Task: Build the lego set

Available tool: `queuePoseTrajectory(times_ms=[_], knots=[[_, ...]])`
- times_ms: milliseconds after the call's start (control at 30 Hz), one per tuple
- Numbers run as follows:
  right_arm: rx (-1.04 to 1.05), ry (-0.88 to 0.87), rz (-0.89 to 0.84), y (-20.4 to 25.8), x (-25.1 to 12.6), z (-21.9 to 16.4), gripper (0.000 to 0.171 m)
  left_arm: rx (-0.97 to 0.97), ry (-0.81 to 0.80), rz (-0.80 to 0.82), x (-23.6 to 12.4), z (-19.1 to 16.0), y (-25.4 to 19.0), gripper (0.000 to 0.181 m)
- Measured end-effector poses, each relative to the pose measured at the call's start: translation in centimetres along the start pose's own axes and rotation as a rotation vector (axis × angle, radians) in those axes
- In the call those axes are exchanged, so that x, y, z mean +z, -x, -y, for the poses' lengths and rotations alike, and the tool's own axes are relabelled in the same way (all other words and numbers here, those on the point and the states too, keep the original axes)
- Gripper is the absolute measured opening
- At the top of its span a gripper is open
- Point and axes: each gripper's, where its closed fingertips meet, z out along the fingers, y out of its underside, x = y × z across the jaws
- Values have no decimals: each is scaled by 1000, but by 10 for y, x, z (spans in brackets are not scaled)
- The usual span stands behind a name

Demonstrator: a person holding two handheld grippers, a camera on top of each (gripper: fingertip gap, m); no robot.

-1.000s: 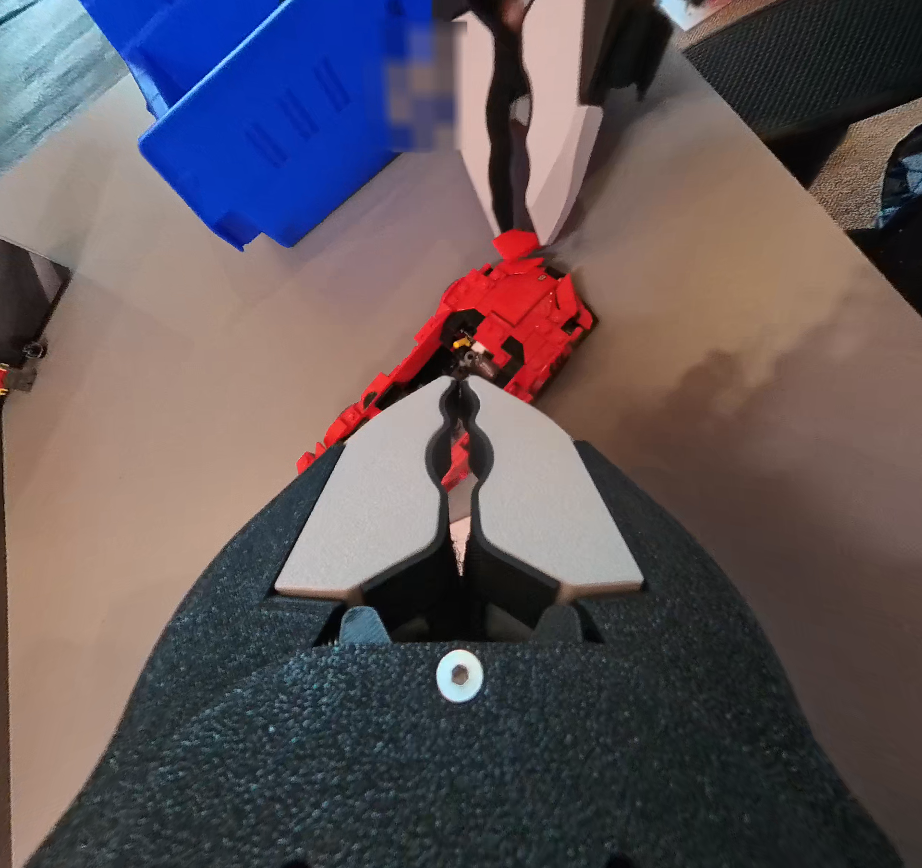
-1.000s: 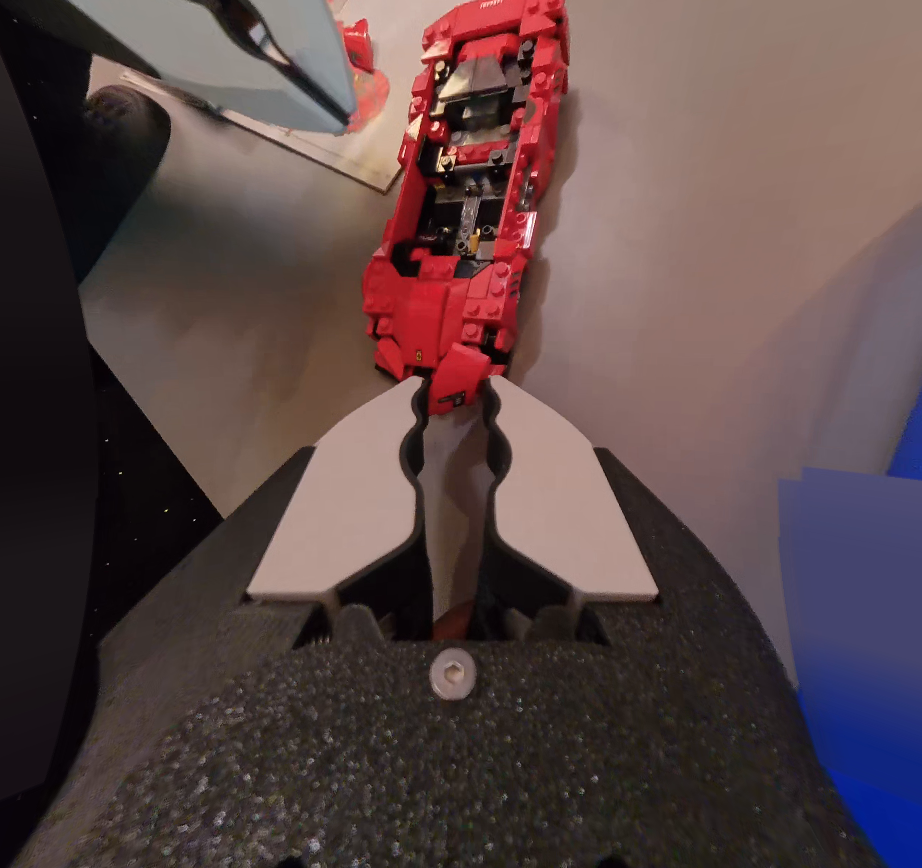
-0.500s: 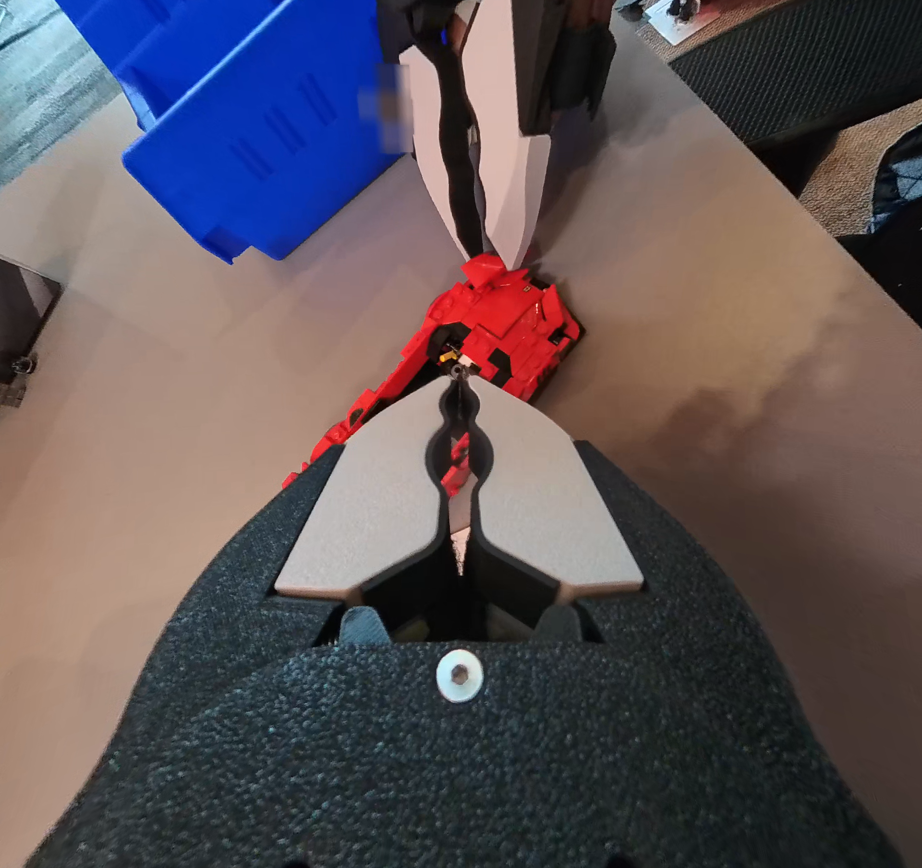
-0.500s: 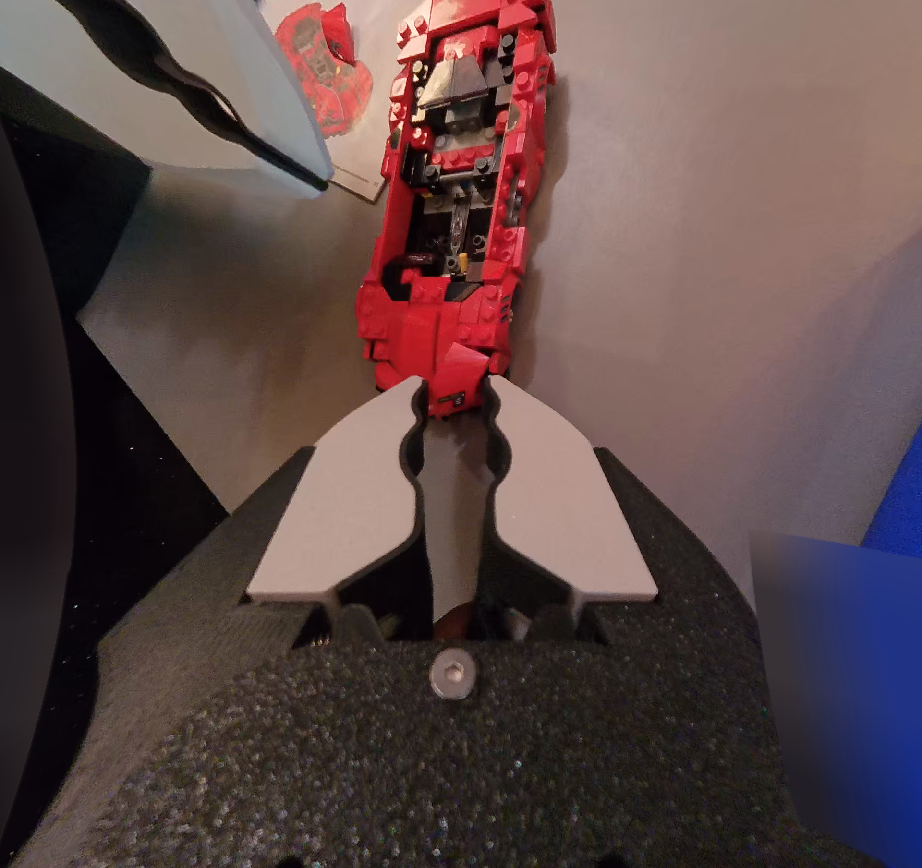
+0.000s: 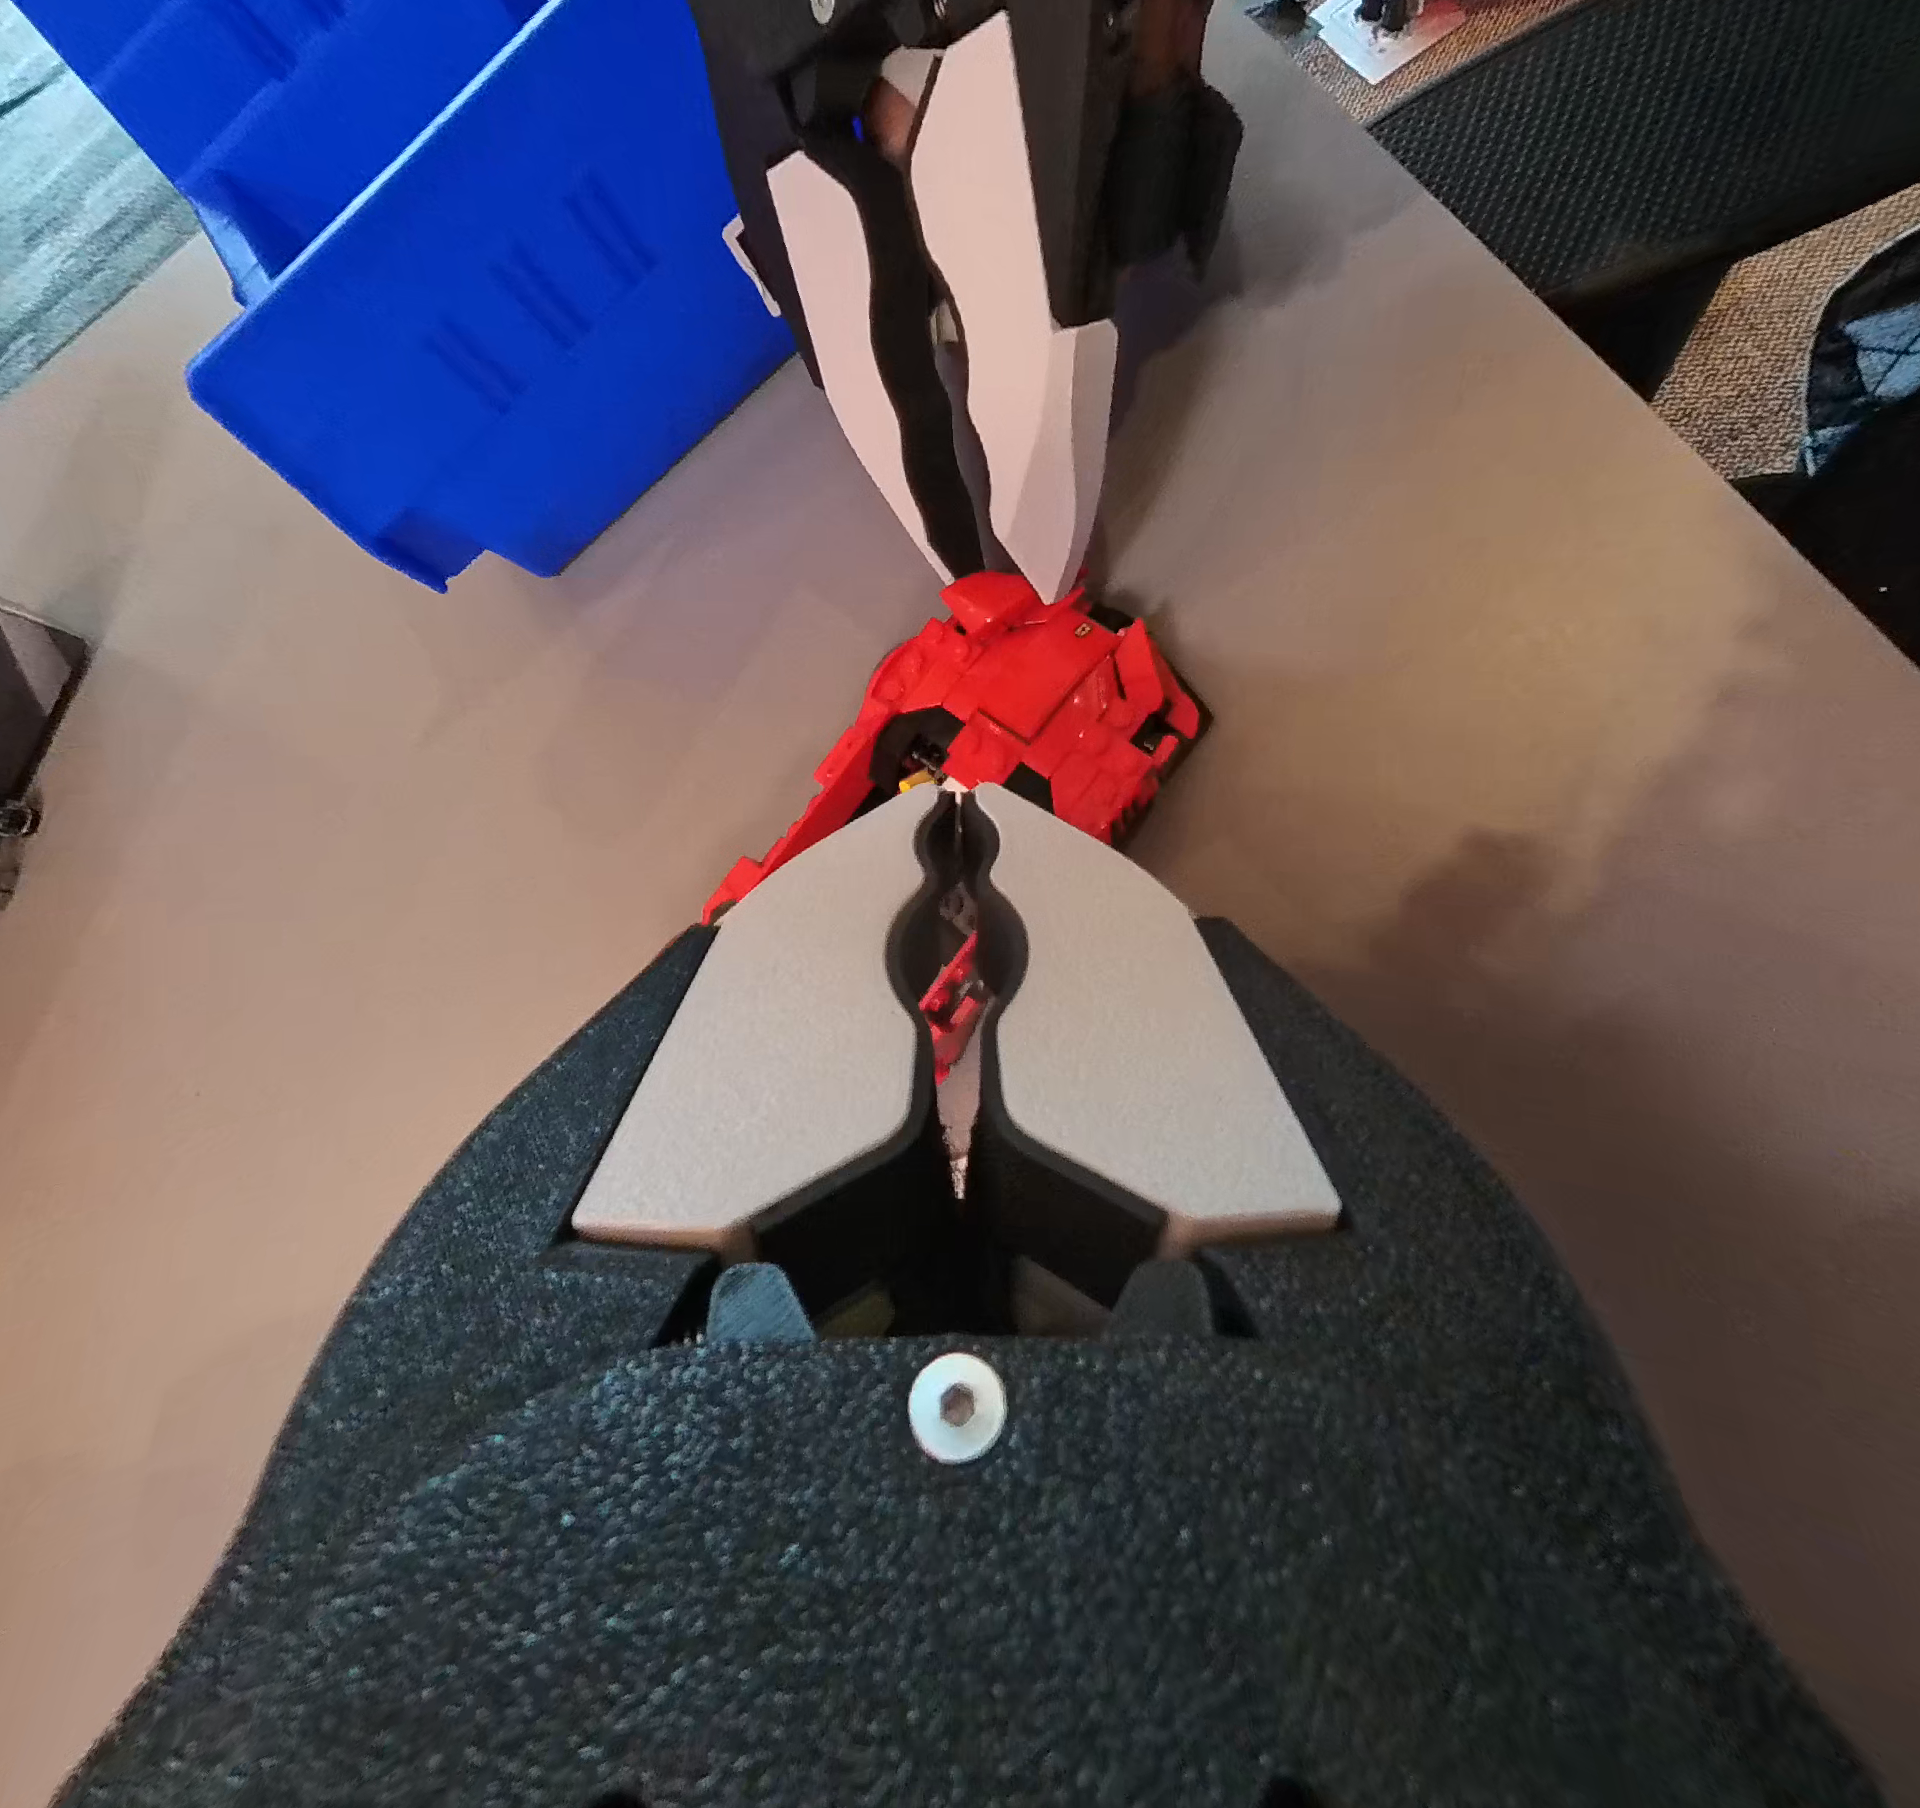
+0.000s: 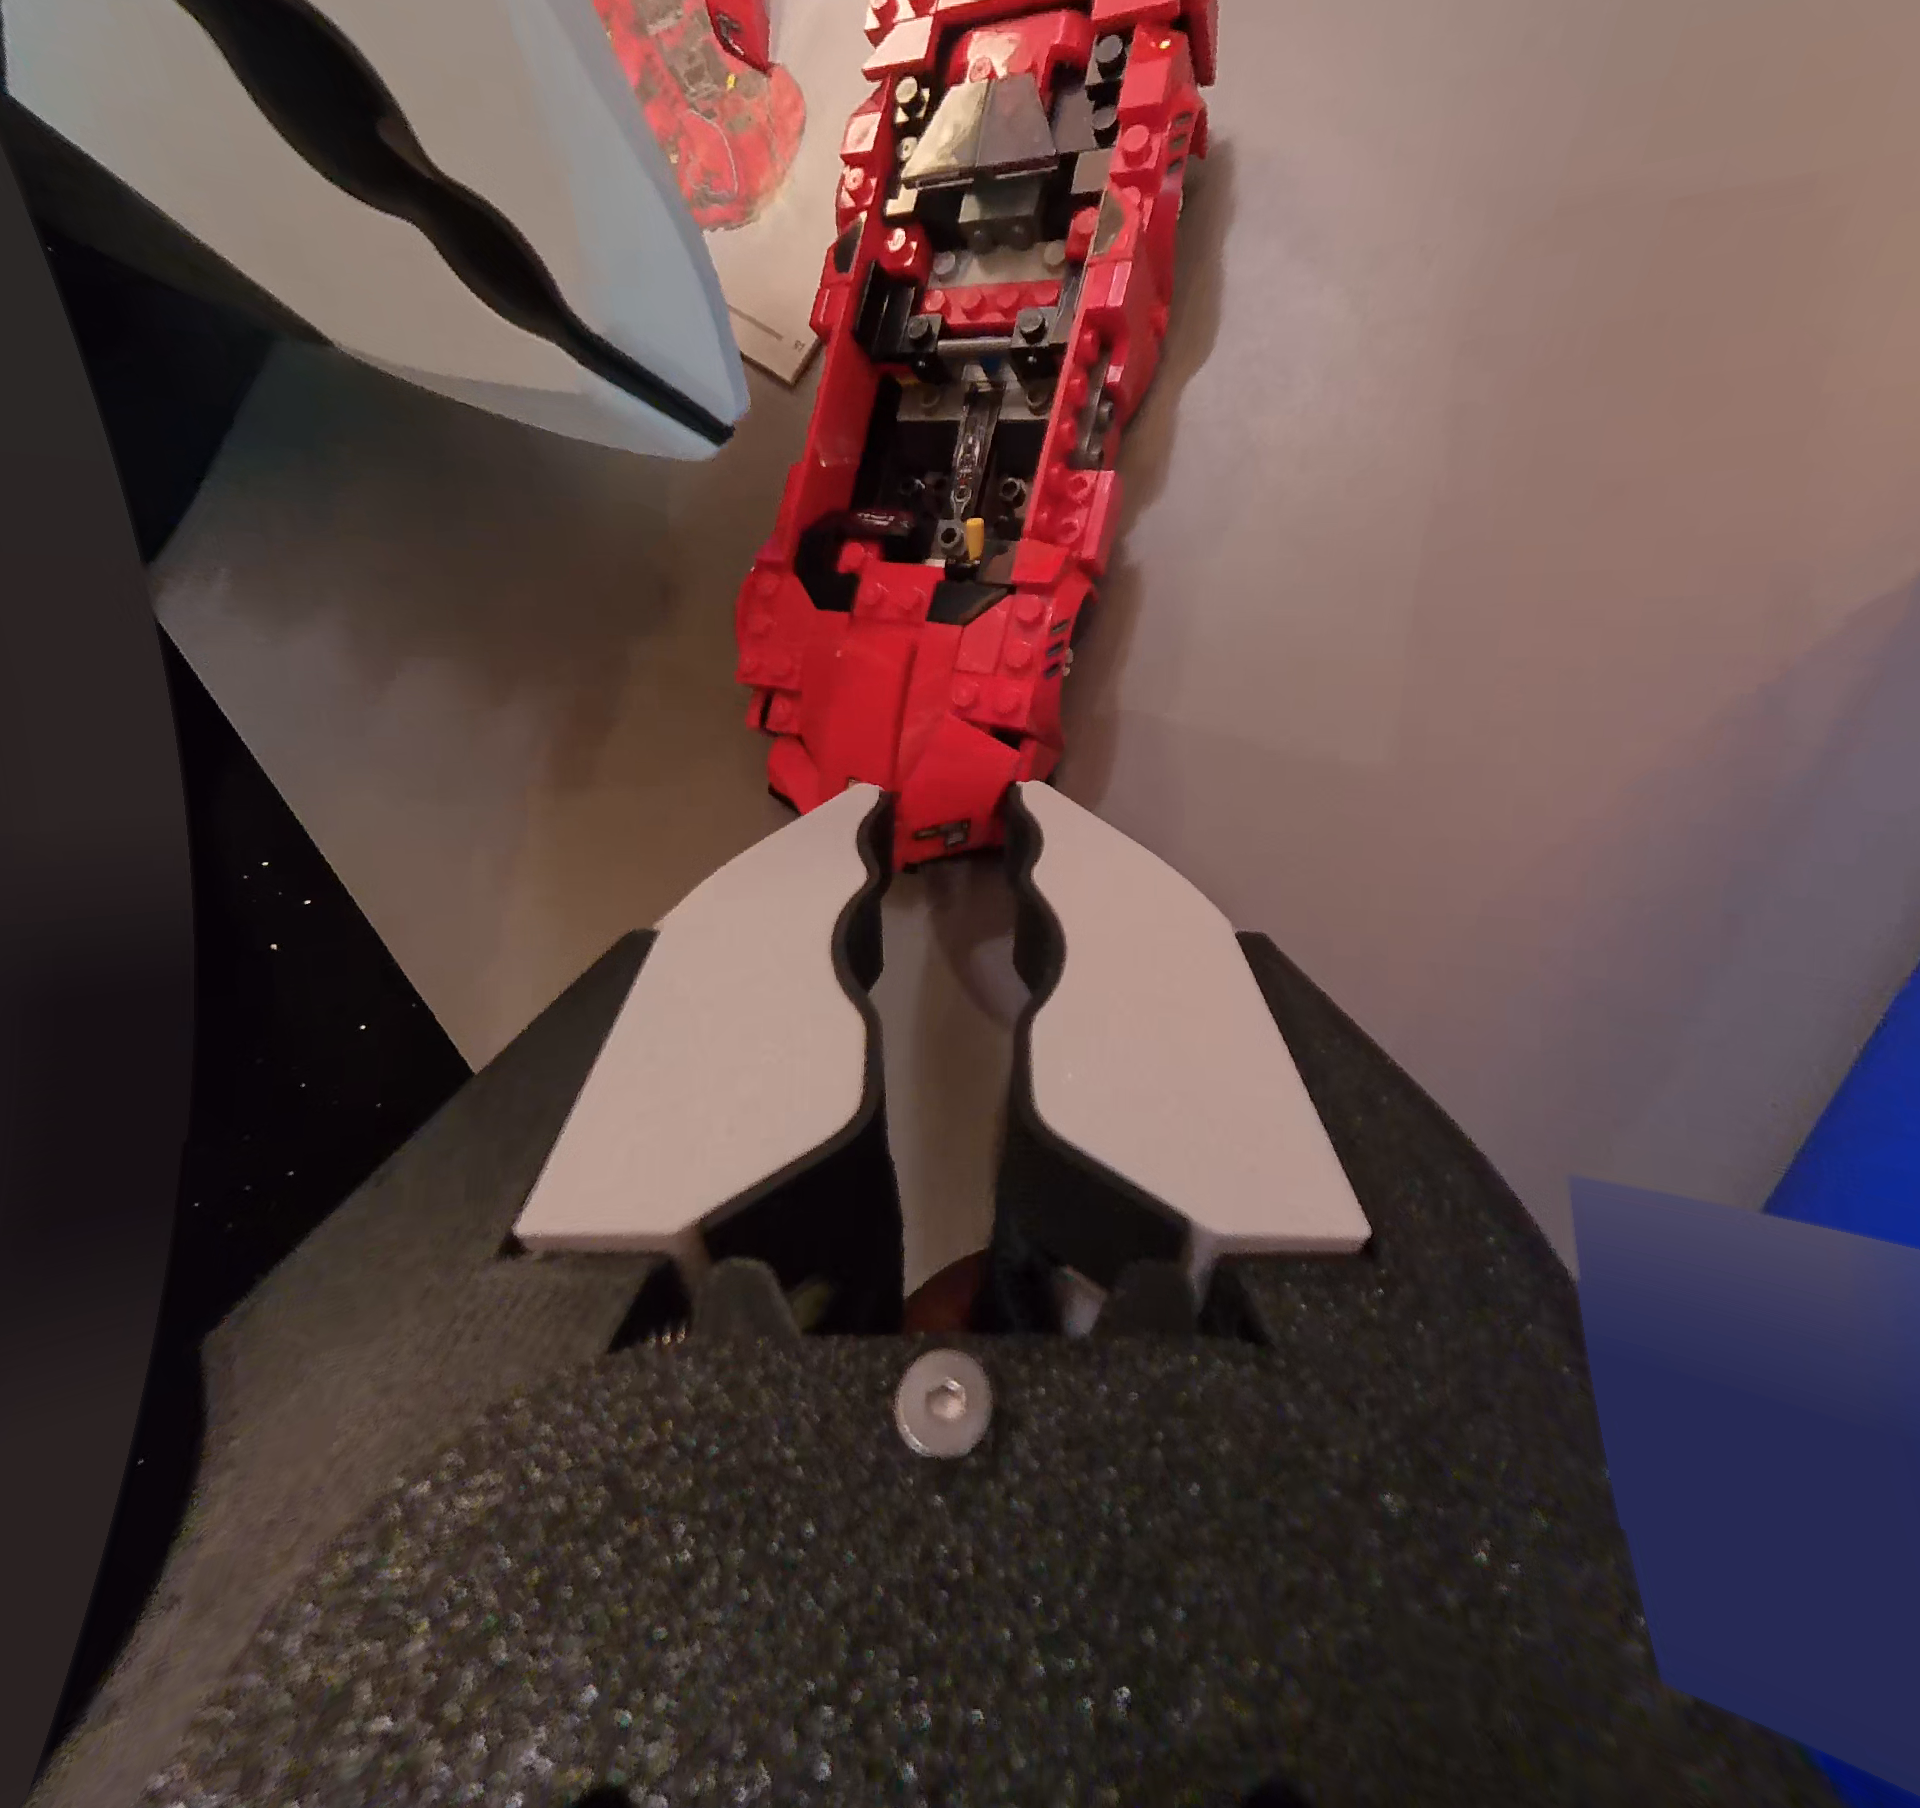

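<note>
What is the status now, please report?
Left gripper shut, above the red lego car. Right gripper shut on the car's nose piece. Car flat on the table; nothing in the way.

Lego car (image 6: 977,387) on table (image 6: 1455,408), instruction sheet (image 6: 717,96) just left.

- In the left wrist view the left gripper (image 5: 958,794) covers the rear half of the red lego car (image 5: 1023,709).
- The blue bin (image 5: 457,231) beyond the car is cut off by the top edge.
- Beside the car's rear, the instruction sheet (image 6: 727,127) is partly hidden behind the left gripper's fingers (image 6: 343,200).
- Whether the left jaws hold anything cannot be told.
</note>
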Motion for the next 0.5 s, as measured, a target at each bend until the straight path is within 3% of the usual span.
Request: queuePoseTrajectory(times_ms=[233, 500], knots=[[-14, -2, -8, 0, -1, 1, 20, 8, 7, 45, -14, 0, 12, 0], [-27, -18, -9, 2, -2, 2, 20, -88, 6, 240, -98, -9, 55, 1]])
